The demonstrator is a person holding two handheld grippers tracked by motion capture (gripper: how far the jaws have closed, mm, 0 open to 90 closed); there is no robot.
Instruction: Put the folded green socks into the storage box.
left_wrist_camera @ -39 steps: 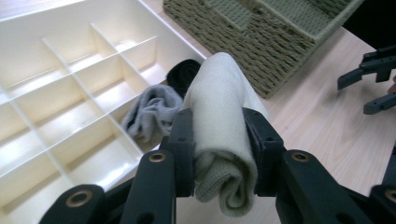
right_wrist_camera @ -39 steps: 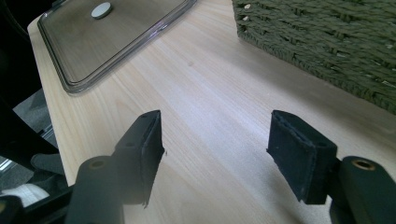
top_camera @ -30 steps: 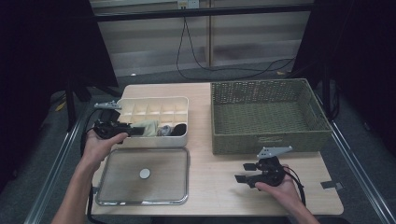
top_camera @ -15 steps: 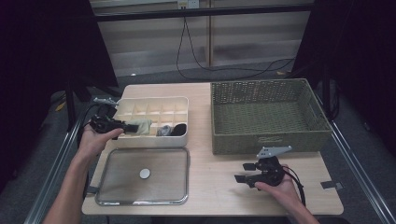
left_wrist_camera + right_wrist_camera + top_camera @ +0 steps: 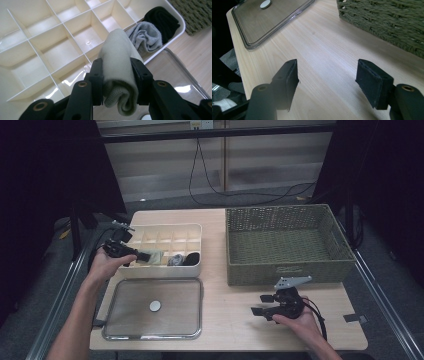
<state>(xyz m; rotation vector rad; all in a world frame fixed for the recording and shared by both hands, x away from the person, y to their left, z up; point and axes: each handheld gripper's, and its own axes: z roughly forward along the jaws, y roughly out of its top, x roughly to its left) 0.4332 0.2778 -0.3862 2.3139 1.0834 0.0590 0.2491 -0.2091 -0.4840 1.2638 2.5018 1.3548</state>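
A: Closest first?

B: Left gripper [image 5: 117,100] clamps a rolled beige sock [image 5: 120,70] over the divided box [image 5: 37,35]. Beyond its tips, grey sock [image 5: 146,36] and black sock [image 5: 162,18] sit stored.

A: Remaining?

B: Dropping this one. Right gripper [image 5: 327,82] gapes, idle.

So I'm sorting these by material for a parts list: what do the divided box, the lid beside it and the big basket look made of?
The divided box looks like glossy cream plastic: it shows sharp highlights and thin moulded walls. The lid seems to be clear plastic or glass, since the wood shows through it; its rim reflects light. The basket appears woven from olive-green cord or fibre, matte, with a visible plaited texture.
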